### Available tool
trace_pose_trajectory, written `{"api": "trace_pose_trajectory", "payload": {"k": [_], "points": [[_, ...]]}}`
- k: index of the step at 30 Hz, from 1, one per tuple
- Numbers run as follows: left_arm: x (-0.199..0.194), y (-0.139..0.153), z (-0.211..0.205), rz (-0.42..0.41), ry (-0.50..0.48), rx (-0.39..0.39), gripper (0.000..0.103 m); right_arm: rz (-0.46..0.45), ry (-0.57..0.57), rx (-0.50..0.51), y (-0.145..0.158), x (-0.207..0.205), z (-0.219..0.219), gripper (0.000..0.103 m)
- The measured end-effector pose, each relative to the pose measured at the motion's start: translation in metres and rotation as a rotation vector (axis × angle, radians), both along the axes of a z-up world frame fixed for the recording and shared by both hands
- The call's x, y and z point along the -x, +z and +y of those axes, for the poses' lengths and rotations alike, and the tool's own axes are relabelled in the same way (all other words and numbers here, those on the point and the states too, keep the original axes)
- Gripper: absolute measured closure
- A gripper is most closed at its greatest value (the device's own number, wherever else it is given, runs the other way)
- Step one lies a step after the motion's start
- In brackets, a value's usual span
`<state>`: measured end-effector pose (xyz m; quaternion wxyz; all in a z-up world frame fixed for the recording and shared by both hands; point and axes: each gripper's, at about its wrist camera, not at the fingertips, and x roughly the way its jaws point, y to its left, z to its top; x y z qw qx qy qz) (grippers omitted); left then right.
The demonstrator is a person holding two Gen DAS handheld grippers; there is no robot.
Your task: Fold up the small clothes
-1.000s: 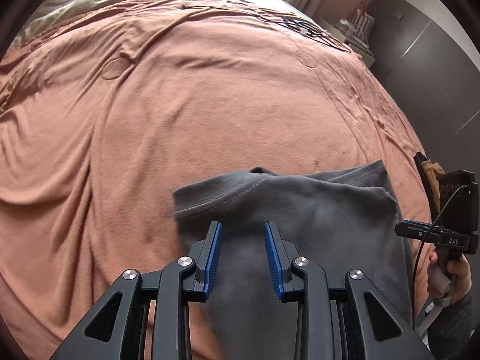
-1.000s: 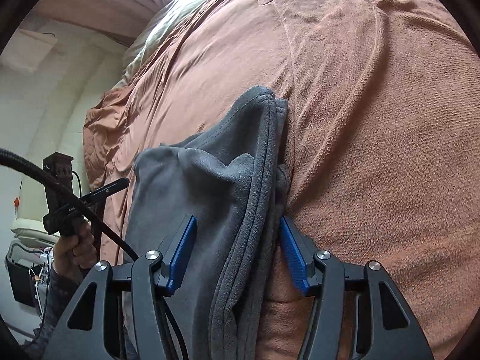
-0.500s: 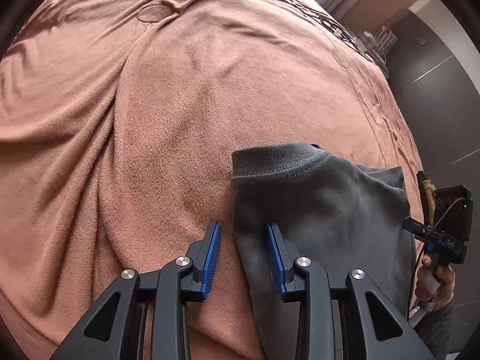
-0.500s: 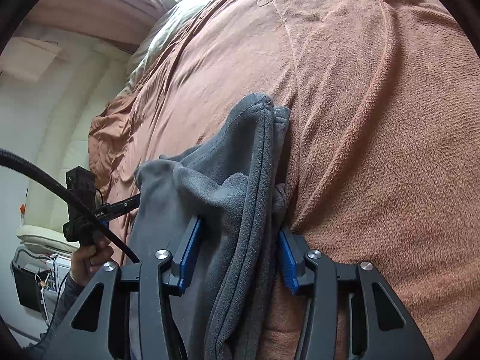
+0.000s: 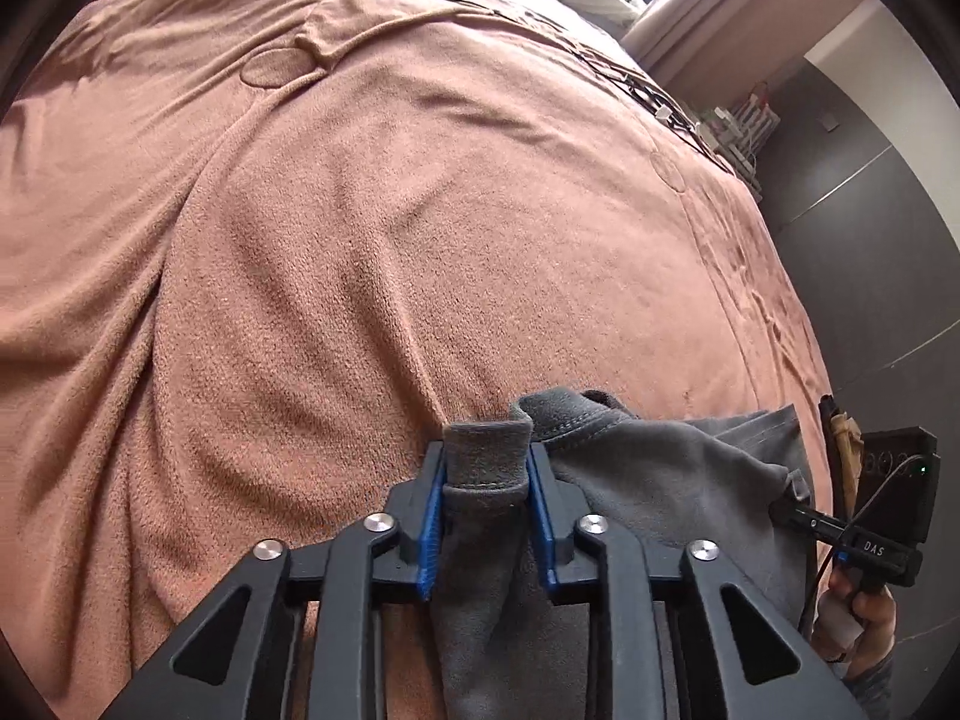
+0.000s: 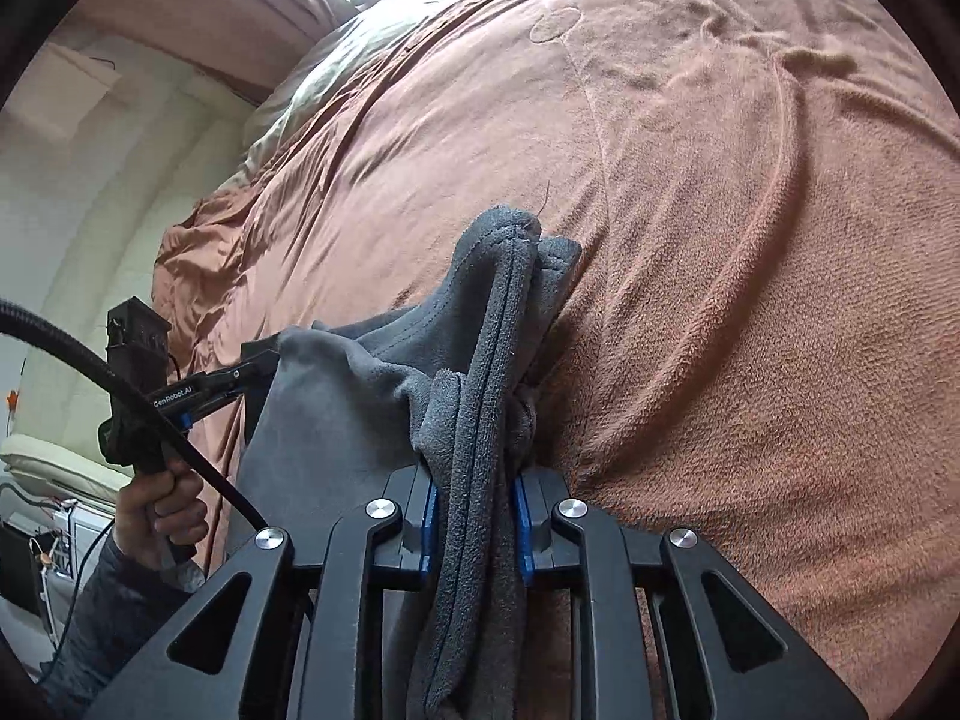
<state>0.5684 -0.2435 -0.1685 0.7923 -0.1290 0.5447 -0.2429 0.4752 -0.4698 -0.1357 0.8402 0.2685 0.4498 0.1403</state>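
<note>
Rust blanket (image 5: 360,240), fuzzy grey garment (image 5: 660,480) bunched, seemingly doubled, both fingers closing on hems

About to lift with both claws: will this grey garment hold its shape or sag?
Likely sag: the grey garment already bunches and droops between the closing right claw and left claw. Its fleecy nap probably resists slipping. It looks light.

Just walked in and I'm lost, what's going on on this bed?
A person is folding a small grey garment on a brown blanket, with a handheld gripper in each hand. The left gripper is closing on a bunched edge of the cloth, and the right gripper is closing on a thick fold at its other side. The garment is pinched at both ends and not yet folded flat.
</note>
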Motion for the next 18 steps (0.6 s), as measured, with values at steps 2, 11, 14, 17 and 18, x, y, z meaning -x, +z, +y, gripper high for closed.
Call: {"api": "trace_pose_trajectory", "payload": {"k": [2,11,14,17,18], "points": [[0.003,0.009,0.003,-0.011,-0.002,0.014,0.085,-0.014,0.001,0.019,0.01,0.005,0.006,0.089],[0.024,0.063,0.006,-0.09,-0.021,0.023,0.086,-0.09,0.026,0.094,0.059,0.043,0.027,0.09],[0.031,0.08,0.01,-0.112,-0.02,0.035,0.086,-0.113,0.023,0.11,0.076,0.062,0.026,0.09],[0.04,0.098,0.014,-0.135,-0.02,0.054,0.086,-0.134,0.018,0.126,0.09,0.08,0.025,0.09],[0.042,0.105,0.015,-0.142,-0.019,0.065,0.086,-0.14,0.018,0.132,0.094,0.085,0.025,0.09]]}}
